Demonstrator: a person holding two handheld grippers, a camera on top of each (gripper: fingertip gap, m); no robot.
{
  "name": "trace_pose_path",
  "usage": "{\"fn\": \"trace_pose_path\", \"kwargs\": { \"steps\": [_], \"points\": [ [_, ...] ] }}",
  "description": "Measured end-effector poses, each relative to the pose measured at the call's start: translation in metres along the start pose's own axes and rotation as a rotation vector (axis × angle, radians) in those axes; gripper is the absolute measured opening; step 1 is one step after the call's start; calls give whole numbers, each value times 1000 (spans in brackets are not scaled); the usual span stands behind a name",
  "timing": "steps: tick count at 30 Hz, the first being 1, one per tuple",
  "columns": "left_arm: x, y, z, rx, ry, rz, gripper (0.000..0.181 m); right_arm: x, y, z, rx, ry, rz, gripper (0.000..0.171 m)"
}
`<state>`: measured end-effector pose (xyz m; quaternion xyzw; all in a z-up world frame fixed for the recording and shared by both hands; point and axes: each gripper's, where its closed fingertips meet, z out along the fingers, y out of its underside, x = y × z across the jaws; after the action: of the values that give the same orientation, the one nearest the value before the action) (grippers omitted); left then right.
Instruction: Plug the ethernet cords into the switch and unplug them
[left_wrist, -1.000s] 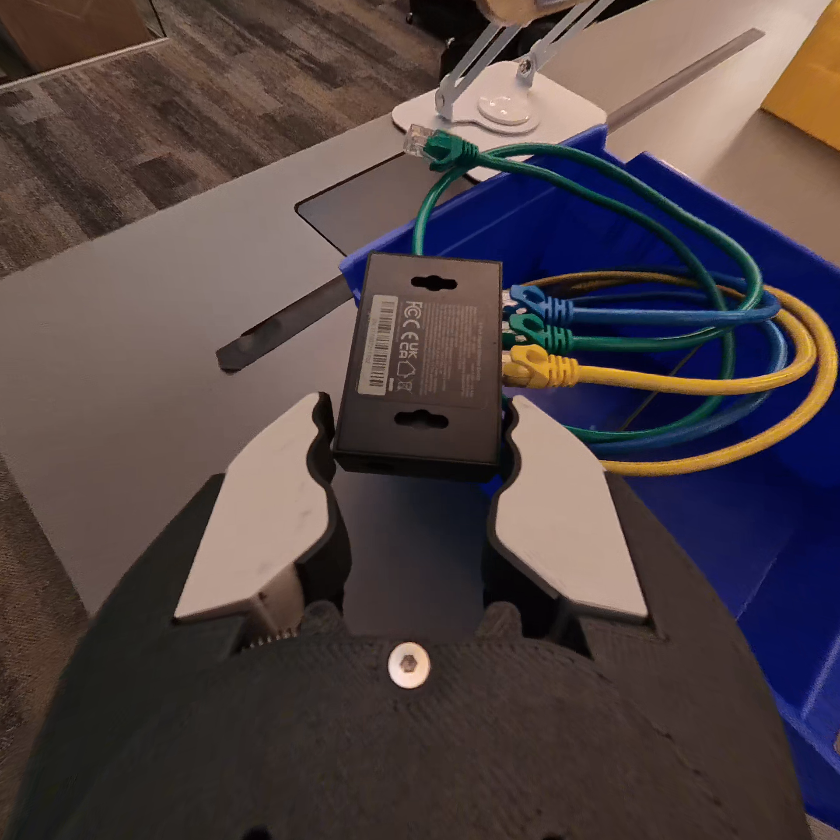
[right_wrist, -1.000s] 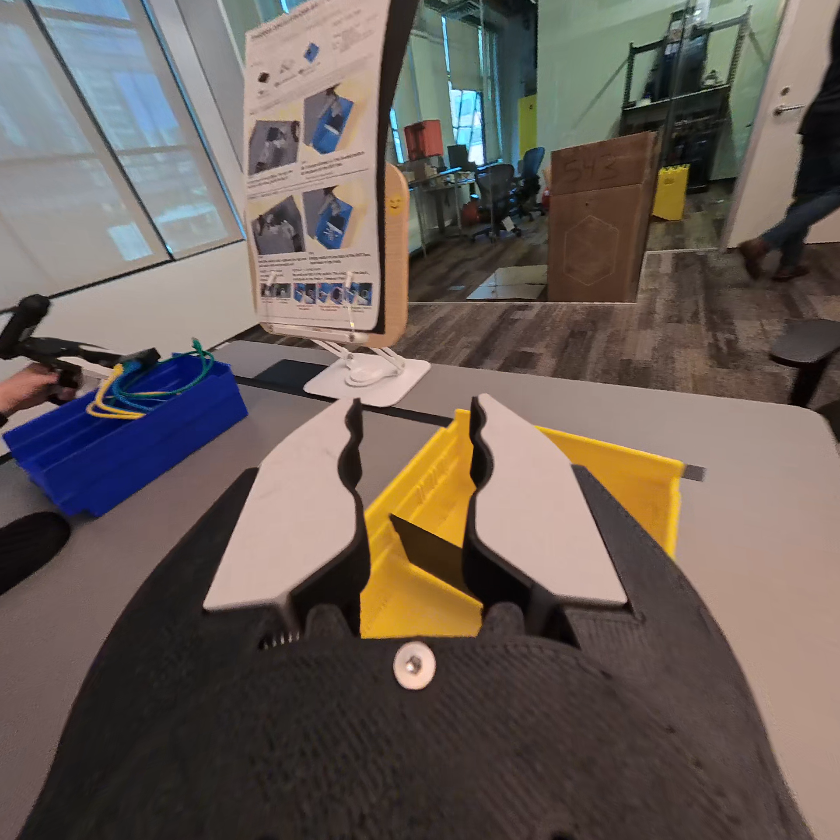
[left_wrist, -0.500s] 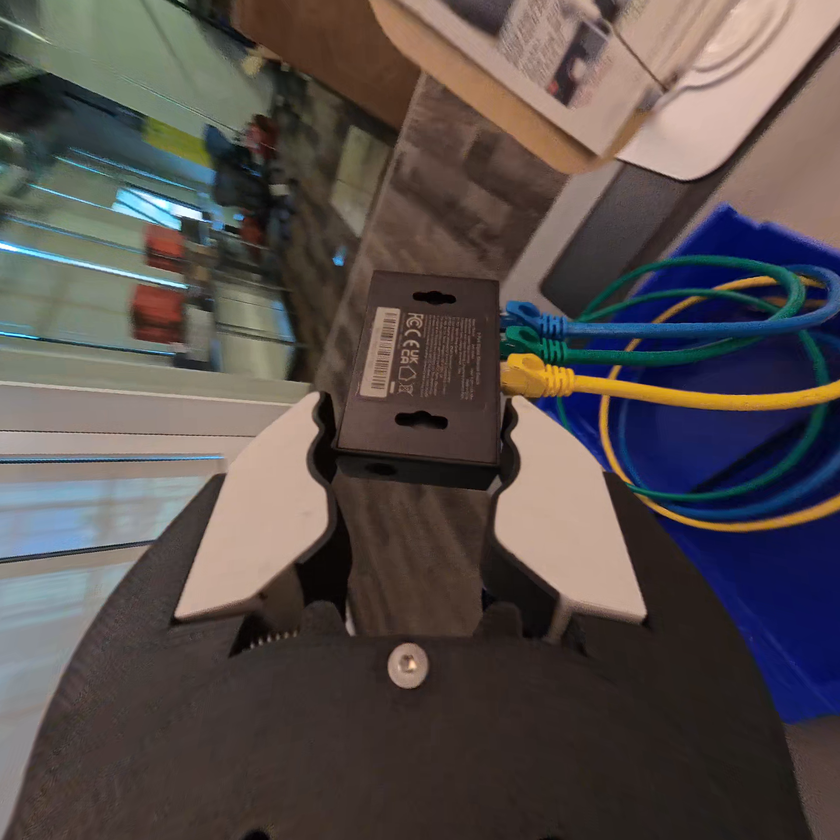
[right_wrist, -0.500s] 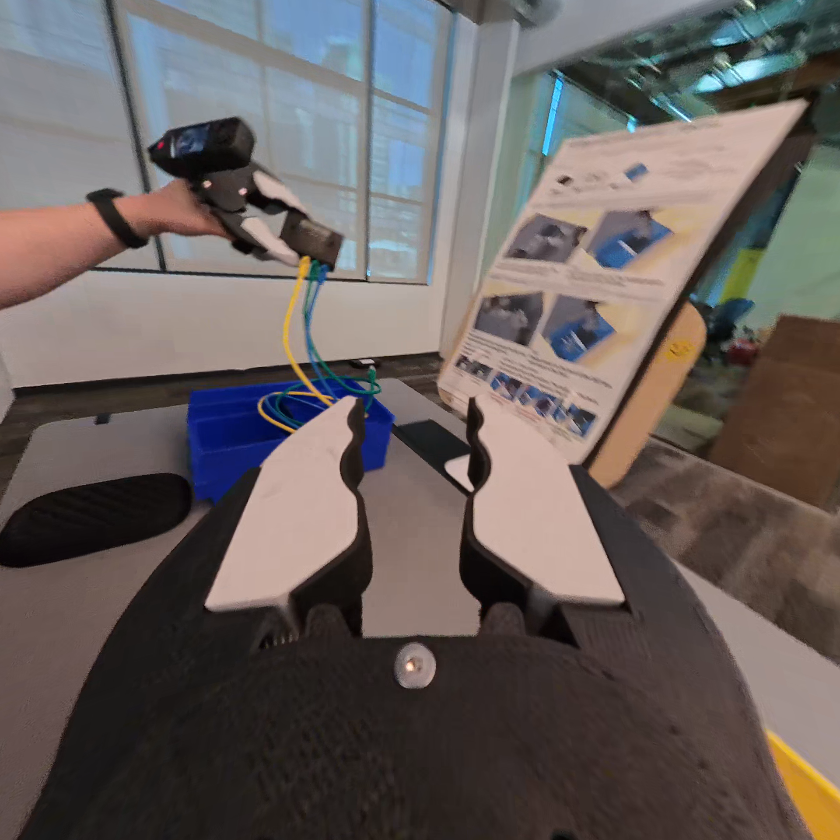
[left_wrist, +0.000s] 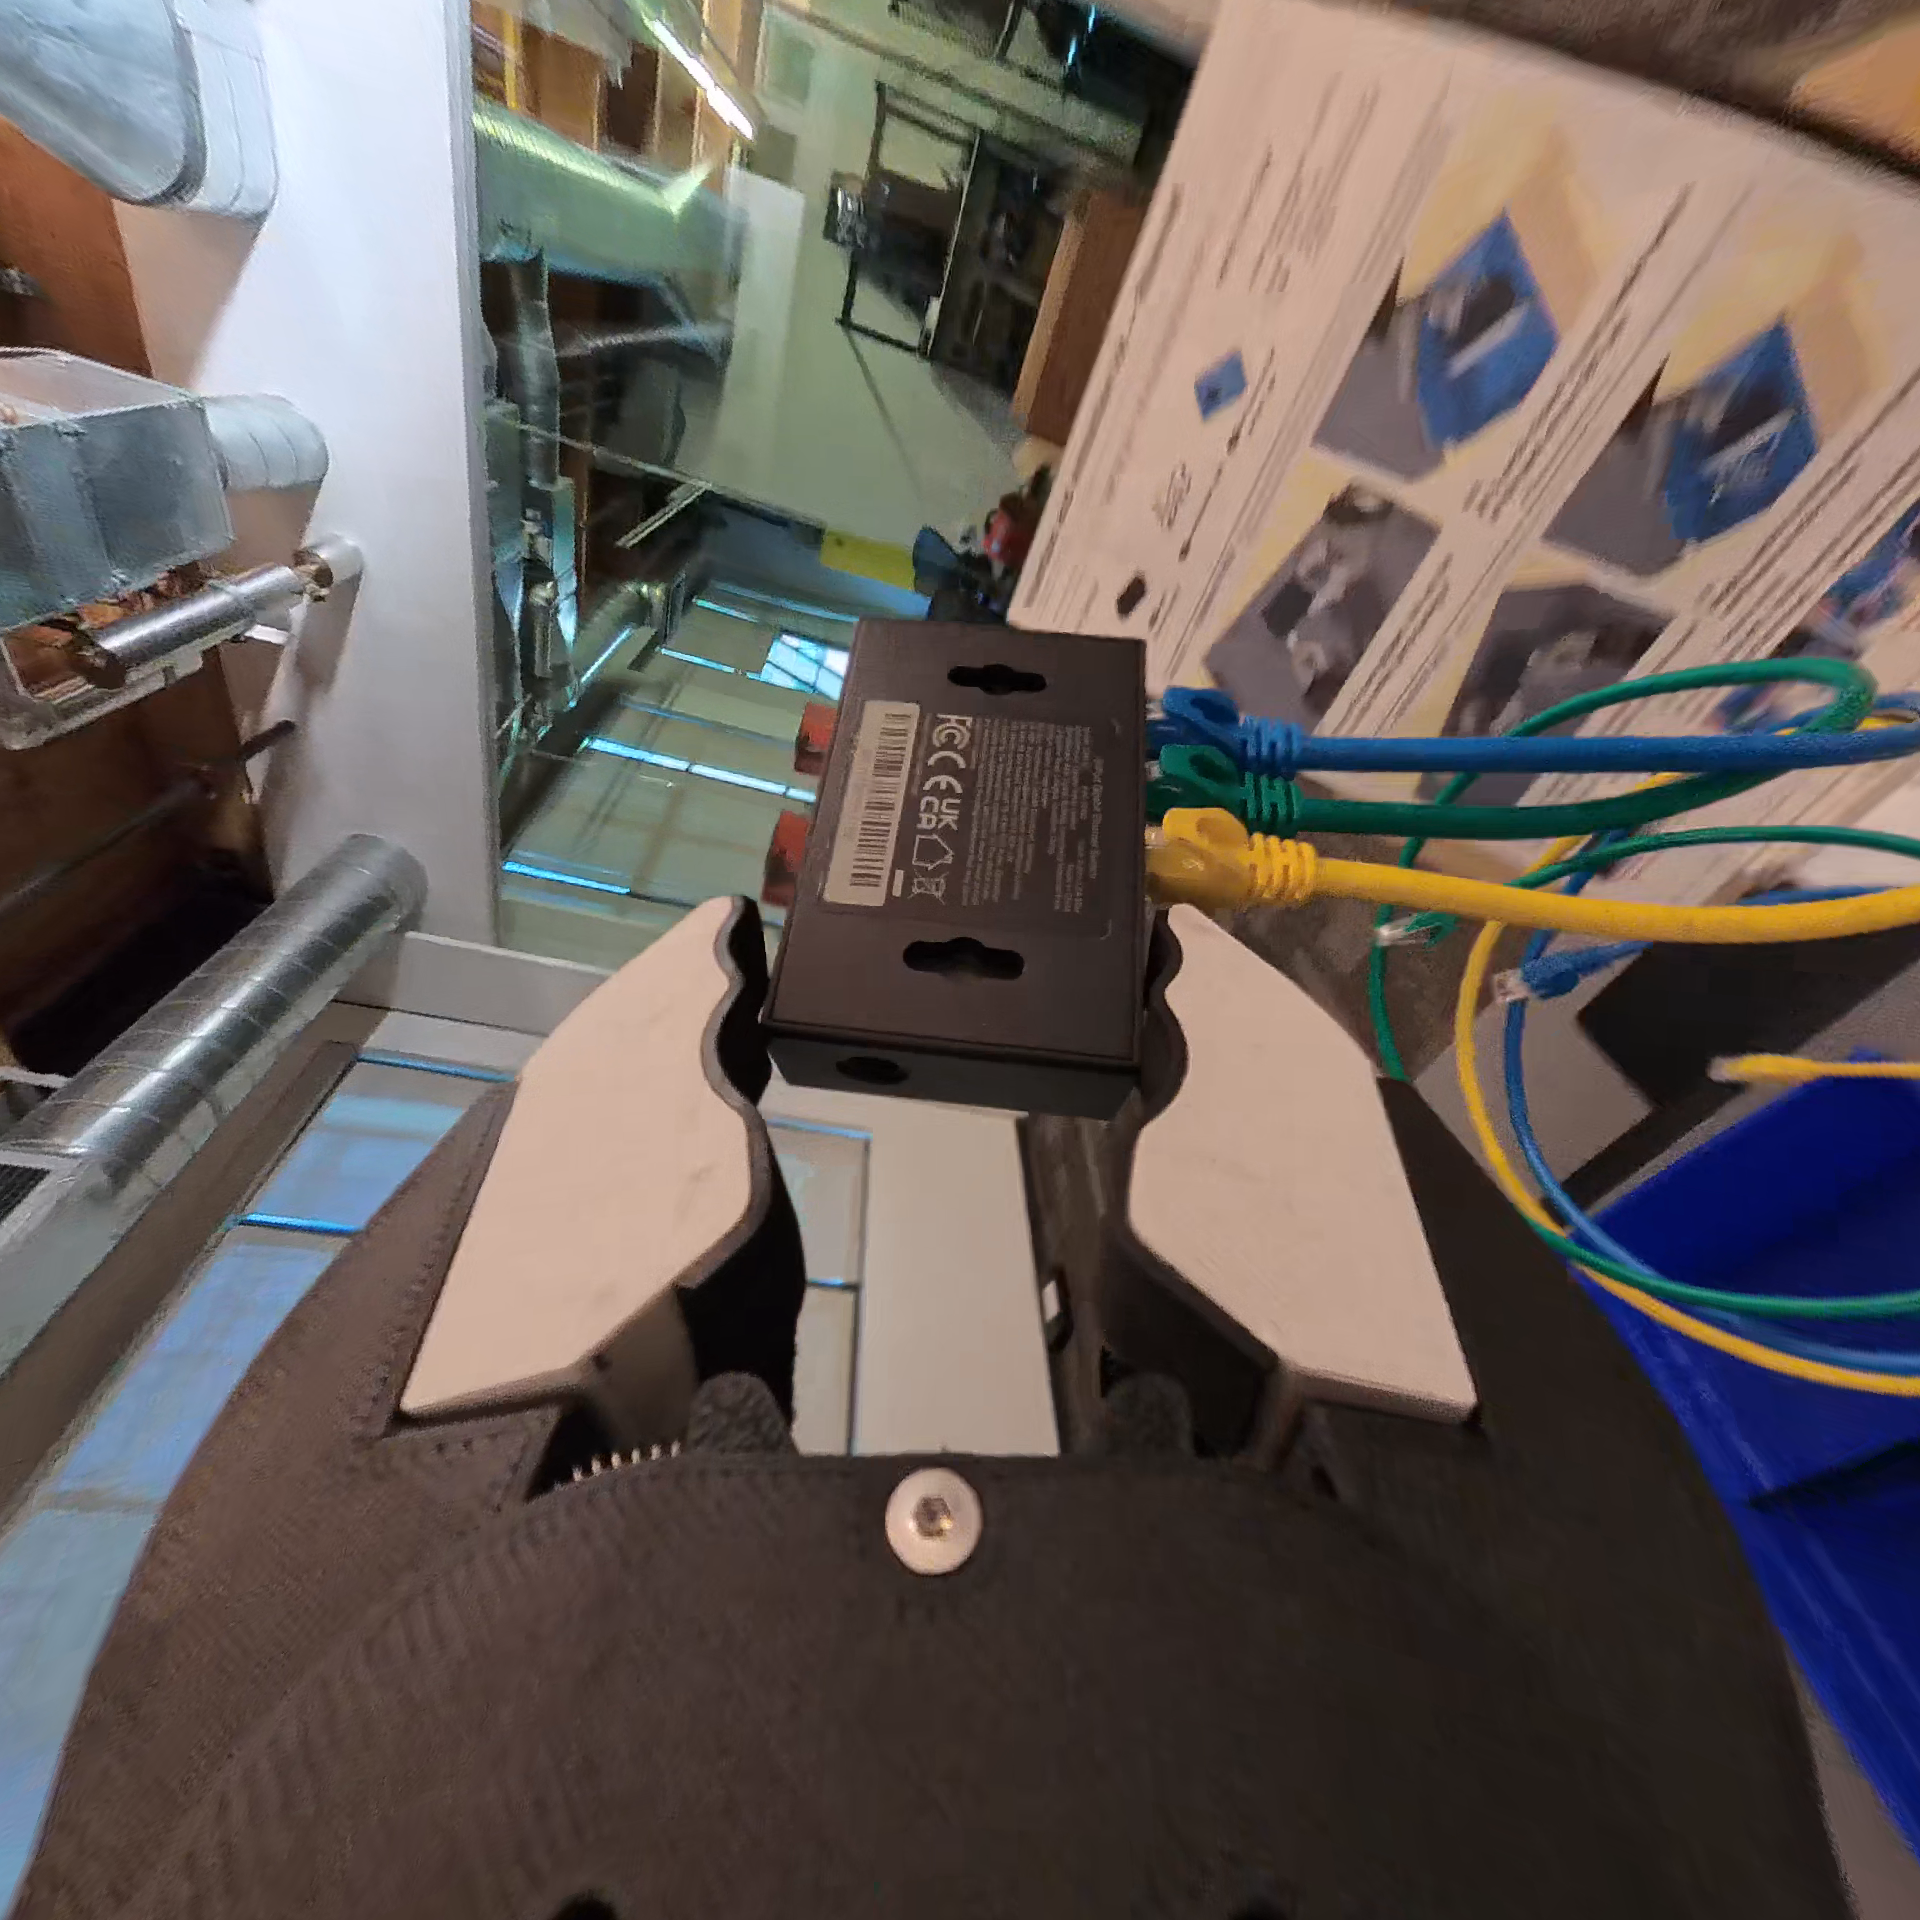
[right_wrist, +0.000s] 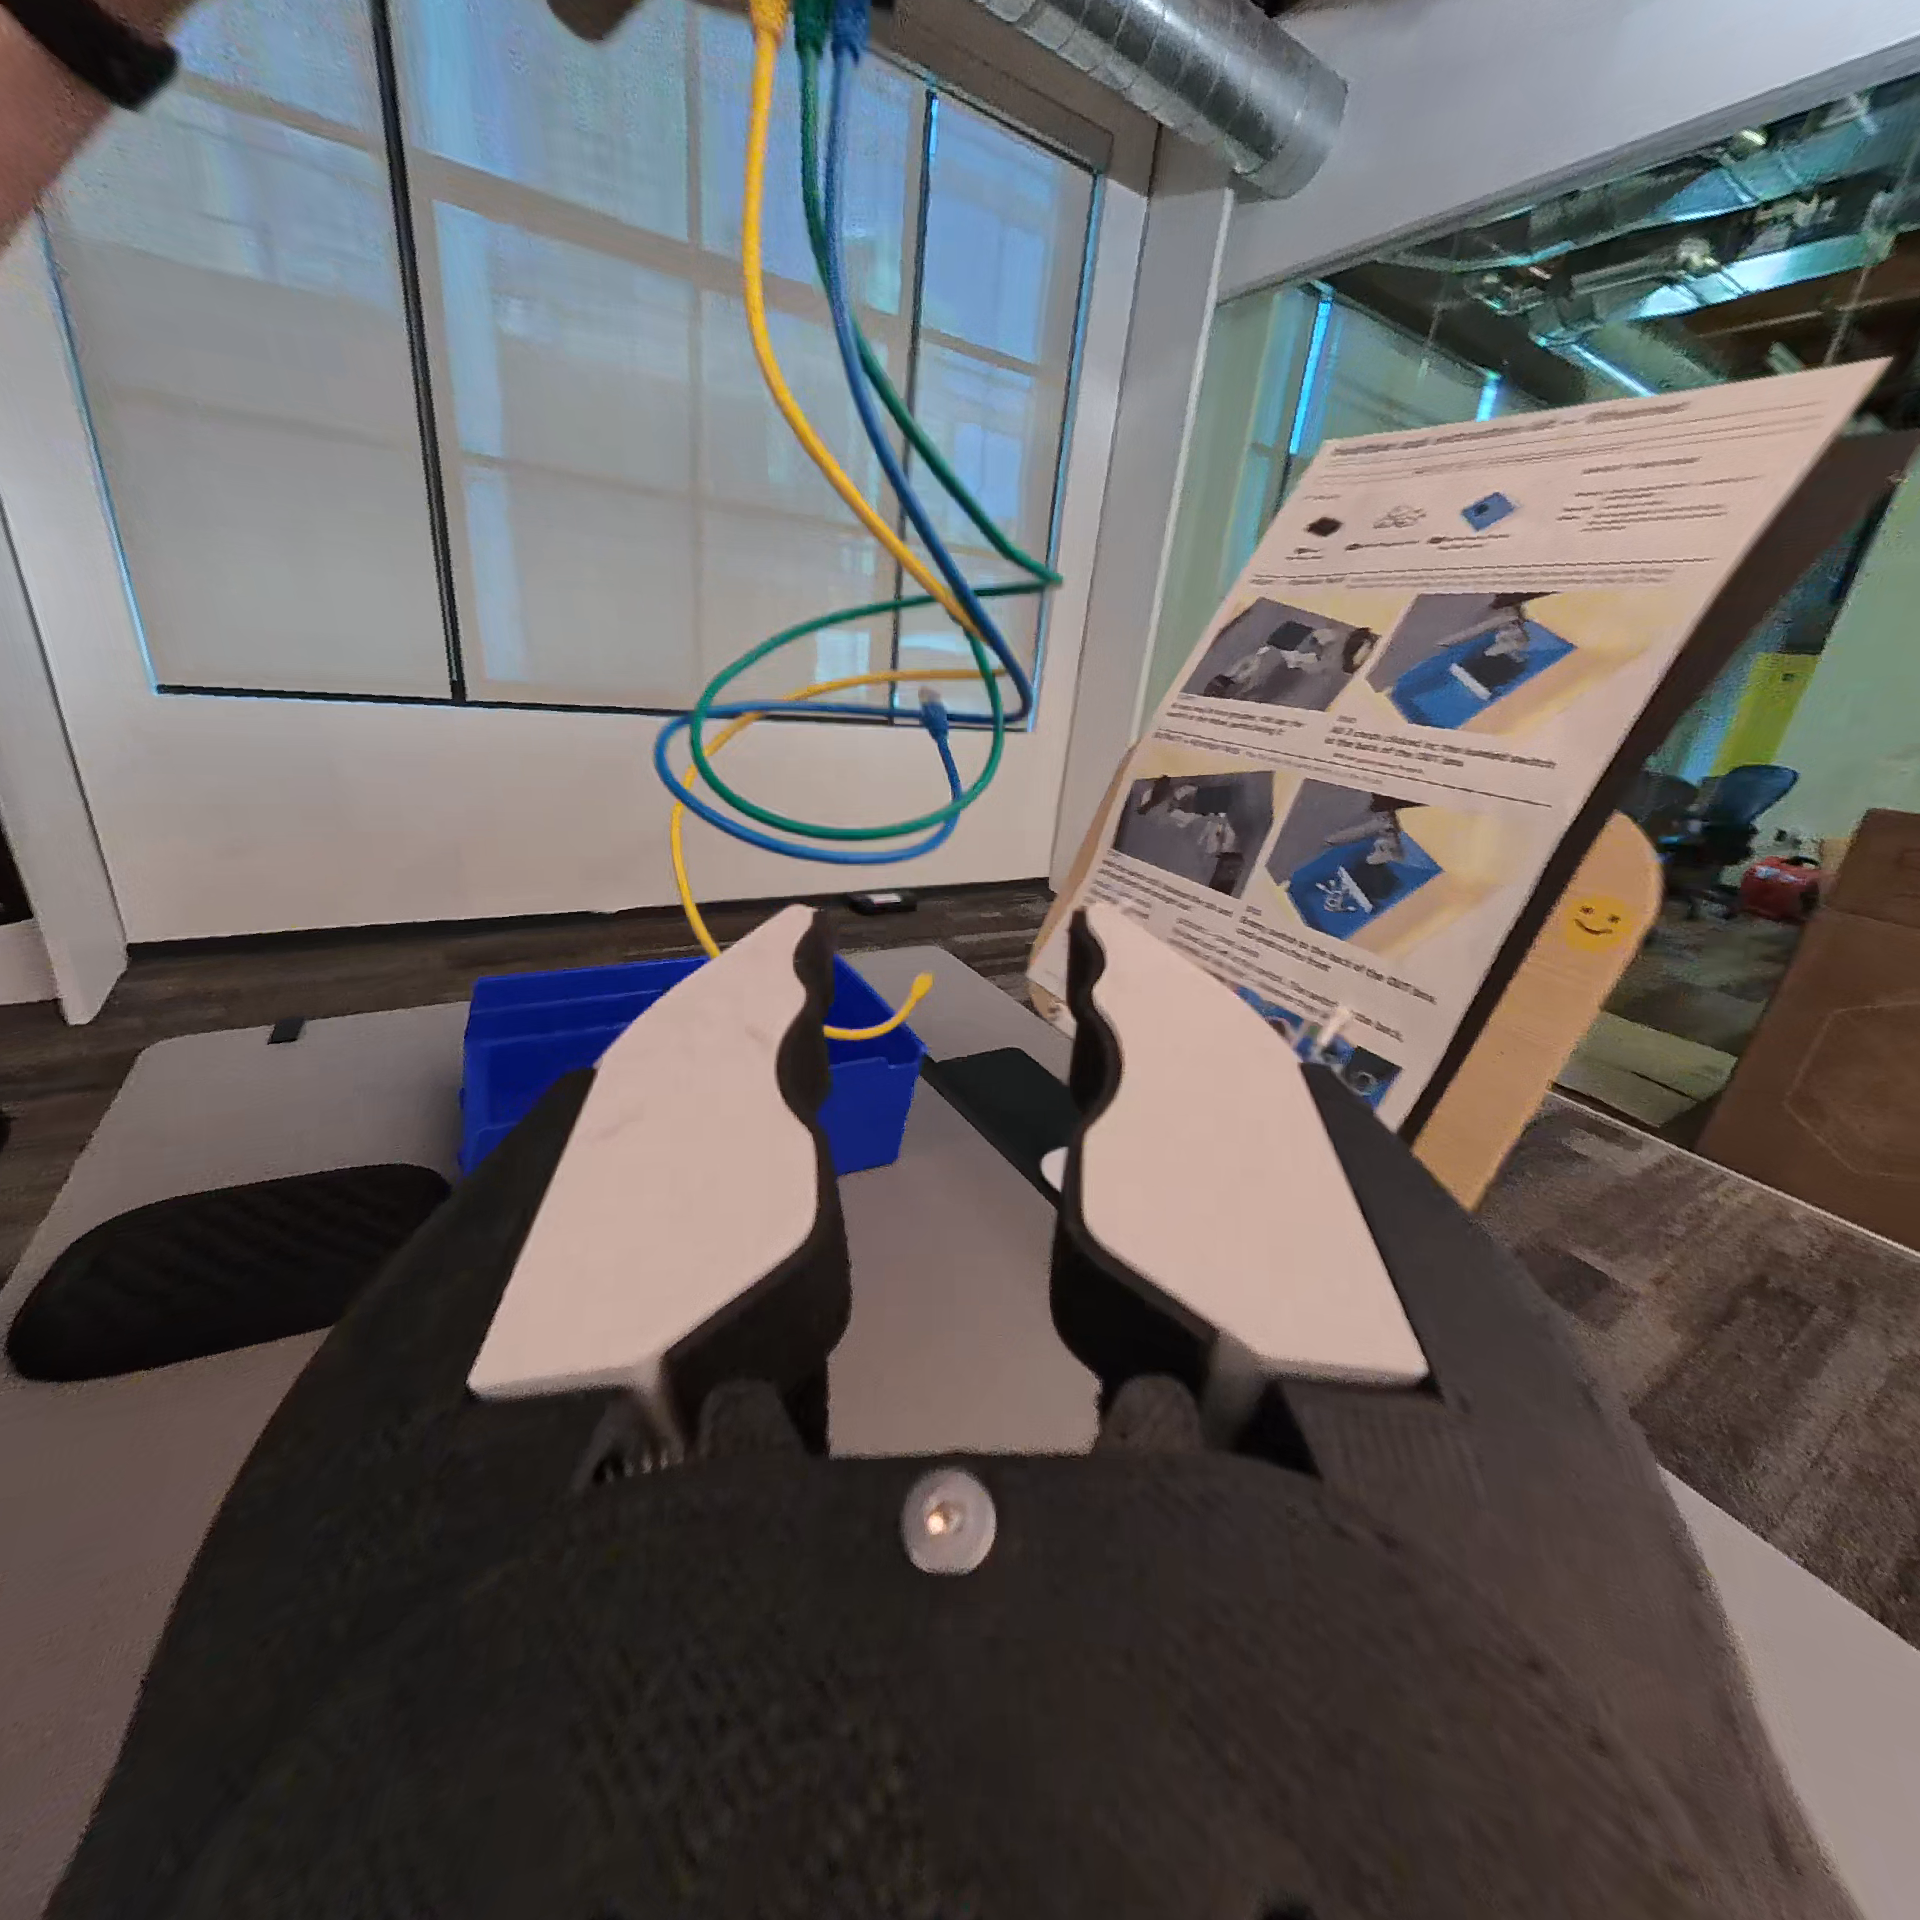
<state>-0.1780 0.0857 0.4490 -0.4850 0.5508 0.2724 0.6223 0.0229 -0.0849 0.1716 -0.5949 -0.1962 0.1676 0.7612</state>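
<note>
My left gripper (left_wrist: 951, 925) is shut on a black switch (left_wrist: 966, 842), held high in the air, underside with label facing the camera. A blue cord (left_wrist: 1507, 750), a green cord (left_wrist: 1475, 816) and a yellow cord (left_wrist: 1455, 894) are plugged into its right side. In the right wrist view the three cords hang down from the top edge in loops (right_wrist: 831, 748), the yellow cord's (right_wrist: 717, 831) end reaching the blue bin (right_wrist: 530, 1049). My right gripper (right_wrist: 945, 940) is open and empty, above the grey table (right_wrist: 301, 1070), pointing toward the bin.
An instruction sheet on a wooden stand (right_wrist: 1434, 748) stands right of the blue bin; it also shows in the left wrist view (left_wrist: 1455, 364). A black pad (right_wrist: 218, 1262) lies on the table's left. The bin's corner shows in the left wrist view (left_wrist: 1787, 1278). There is about 40 centimeters between the tips of the two grippers.
My left gripper lifted the switch higher out of the blue bin and tilted, pulling the cords up until they hang. My right gripper swung left, away from the yellow bin, toward the blue bin.
</note>
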Motion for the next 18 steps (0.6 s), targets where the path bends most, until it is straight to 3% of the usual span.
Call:
{"fn": "trace_pose_path", "kwargs": {
  "steps": [5,11,15,18],
  "points": [
    [7,-45,-6,84,65,-94,64,20,-21,-37,15,123,-40,44],
    [90,-51,9,218,238,-283,64,20,-36,-58,17,204,-59,43],
    [177,-35,16,310,336,-418,64,-5,-31,-31,-30,186,-125,43],
    [241,-26,21,357,355,-462,64,-39,-20,10,-17,121,-141,56]
  ]
}}
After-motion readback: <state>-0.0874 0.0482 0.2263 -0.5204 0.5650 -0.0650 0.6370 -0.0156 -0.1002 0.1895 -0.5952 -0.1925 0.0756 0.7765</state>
